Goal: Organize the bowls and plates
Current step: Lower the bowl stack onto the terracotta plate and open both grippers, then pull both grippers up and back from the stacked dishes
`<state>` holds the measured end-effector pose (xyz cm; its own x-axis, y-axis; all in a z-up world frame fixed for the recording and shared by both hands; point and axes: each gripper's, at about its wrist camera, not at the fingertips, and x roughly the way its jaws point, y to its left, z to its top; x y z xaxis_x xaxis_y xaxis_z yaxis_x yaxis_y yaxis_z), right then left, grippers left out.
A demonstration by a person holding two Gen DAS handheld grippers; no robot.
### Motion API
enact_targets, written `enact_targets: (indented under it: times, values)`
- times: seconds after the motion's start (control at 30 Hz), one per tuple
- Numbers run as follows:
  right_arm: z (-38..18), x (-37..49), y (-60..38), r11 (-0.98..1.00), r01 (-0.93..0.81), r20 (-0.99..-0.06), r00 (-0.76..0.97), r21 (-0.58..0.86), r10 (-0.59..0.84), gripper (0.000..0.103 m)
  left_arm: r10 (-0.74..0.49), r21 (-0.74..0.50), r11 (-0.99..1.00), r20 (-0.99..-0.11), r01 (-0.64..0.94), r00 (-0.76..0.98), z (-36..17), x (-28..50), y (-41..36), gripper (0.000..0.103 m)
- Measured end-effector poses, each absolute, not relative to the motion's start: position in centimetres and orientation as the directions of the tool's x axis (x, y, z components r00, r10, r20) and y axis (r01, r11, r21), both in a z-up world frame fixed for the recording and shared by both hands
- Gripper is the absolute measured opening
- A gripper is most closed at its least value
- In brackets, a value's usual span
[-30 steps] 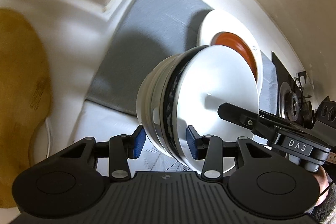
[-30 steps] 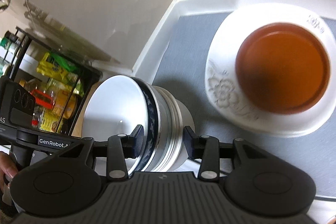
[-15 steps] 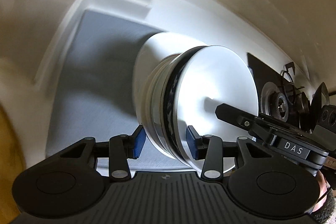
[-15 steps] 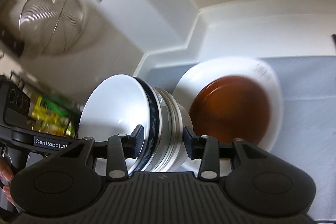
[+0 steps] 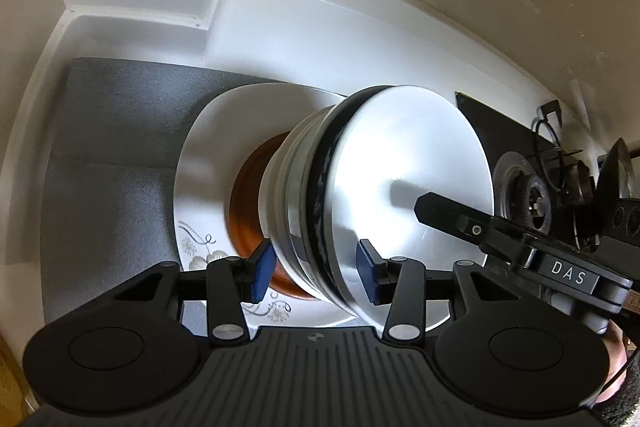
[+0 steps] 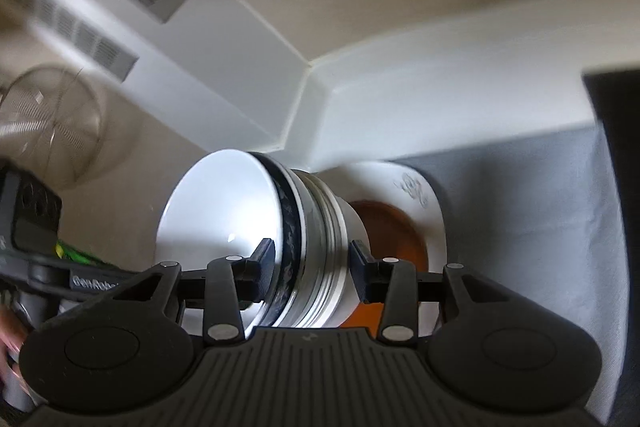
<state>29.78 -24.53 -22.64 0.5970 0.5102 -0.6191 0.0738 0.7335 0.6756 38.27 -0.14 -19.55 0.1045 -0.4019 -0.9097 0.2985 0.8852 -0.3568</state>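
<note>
Both grippers, left (image 5: 316,269) and right (image 6: 312,265), clench a bowl stack (image 5: 384,187) (tipped sideways) over a brown dish (image 6: 394,227), plate (image 5: 208,163) at nine o'clock.

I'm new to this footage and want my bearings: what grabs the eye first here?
The stack of nested bowls, gripped on opposite sides by the left gripper and right gripper, fills the middle. Just behind it, an orange-brown dish sits on a floral white plate on a grey mat.

White bowls (image 5: 400,187), one perhaps blue-patterned; orange dish (image 6: 394,227); grey mat (image 5: 116,155).
</note>
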Motion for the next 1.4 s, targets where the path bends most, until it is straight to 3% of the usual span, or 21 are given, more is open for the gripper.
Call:
enact_targets:
  times: [0.87,1.13,1.3,1.4]
  values:
    - [-26.5,30.8,-22.7,0.778,0.109,-0.678,0.574,0.619,0.459,0.049,-0.41,-0.356,0.889,-0.899,0.286,0.156,-24.2,38.8,-0.1,0.048]
    - [-25.4,29.9,-20.2,0.847,0.136,-0.747,0.557,0.514,0.363,0.065,-0.423,-0.349,0.878,-0.887,0.328,0.186,-24.1,37.9,0.6,0.049]
    - [-24.5,28.3,-19.1,0.88,0.204,-0.773,0.586,0.43,0.242,0.086,-0.482,-0.405,0.847,-0.859,0.343,0.176,-24.5,37.7,1.0,0.06]
    - [-24.1,27.5,-18.4,0.893,0.228,-0.777,0.602,0.387,0.183,0.088,-0.482,-0.399,0.848,-0.855,0.35,0.193,-24.3,37.3,1.3,0.064]
